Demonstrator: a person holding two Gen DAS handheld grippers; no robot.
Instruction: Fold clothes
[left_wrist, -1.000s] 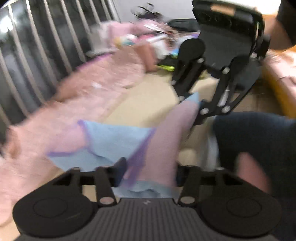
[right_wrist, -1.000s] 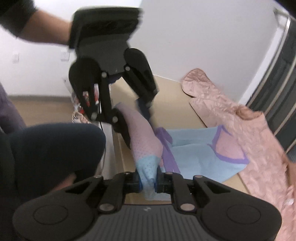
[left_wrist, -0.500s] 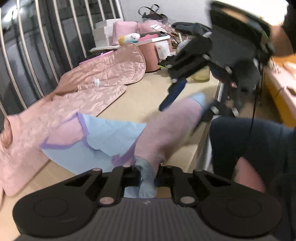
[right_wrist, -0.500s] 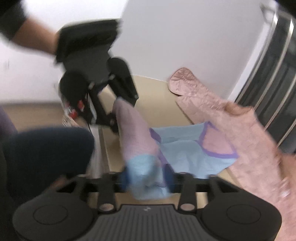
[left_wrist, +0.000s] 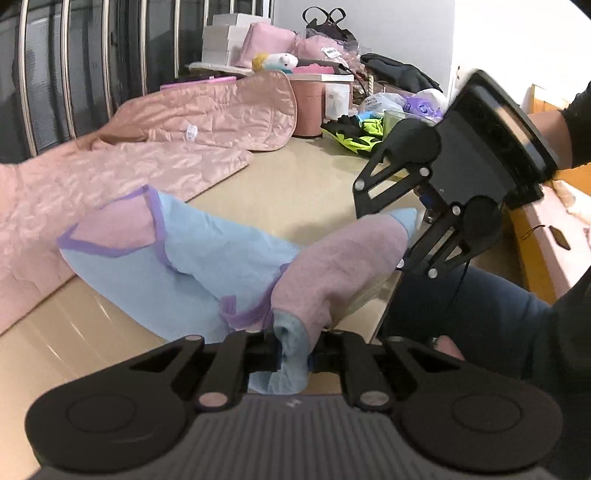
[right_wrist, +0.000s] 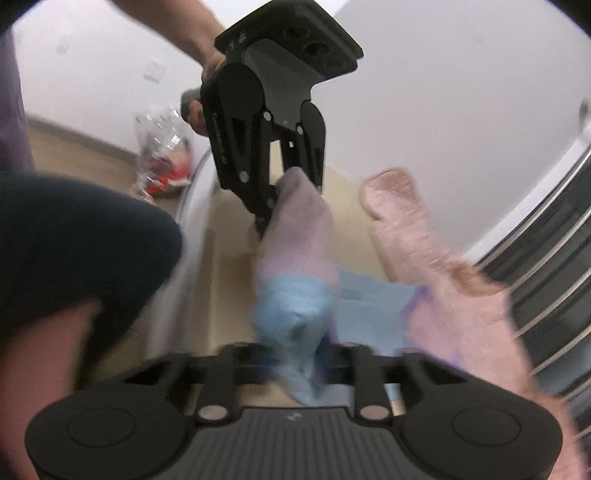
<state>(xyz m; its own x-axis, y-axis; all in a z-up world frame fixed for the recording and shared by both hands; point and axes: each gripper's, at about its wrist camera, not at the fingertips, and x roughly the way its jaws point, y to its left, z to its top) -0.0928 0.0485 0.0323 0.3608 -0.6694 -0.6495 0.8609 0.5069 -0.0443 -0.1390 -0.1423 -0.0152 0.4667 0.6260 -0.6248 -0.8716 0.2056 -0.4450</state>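
Left gripper (left_wrist: 293, 356) clamped on blue cuff of light-blue and pink garment with purple trim (left_wrist: 207, 258). Right gripper (right_wrist: 295, 363), jaws just closing, clamped on opposite blue cuff. Garment body on beige table (left_wrist: 295, 184), 10 o'clock. Pink quilted satin robe (left_wrist: 166, 147) beyond, 11 o'clock.

Light-blue garment (left_wrist: 207, 258), pink panels, purple trim: far part flat on table, near edge lifted, stretched taut.

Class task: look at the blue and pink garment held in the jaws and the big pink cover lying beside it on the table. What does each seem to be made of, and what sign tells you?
Blue and pink garment: likely soft matte knit; it drapes limply with no shine.
Pink cover: probably quilted satin-like fabric; stitched lines, glossy wrinkled sheen.
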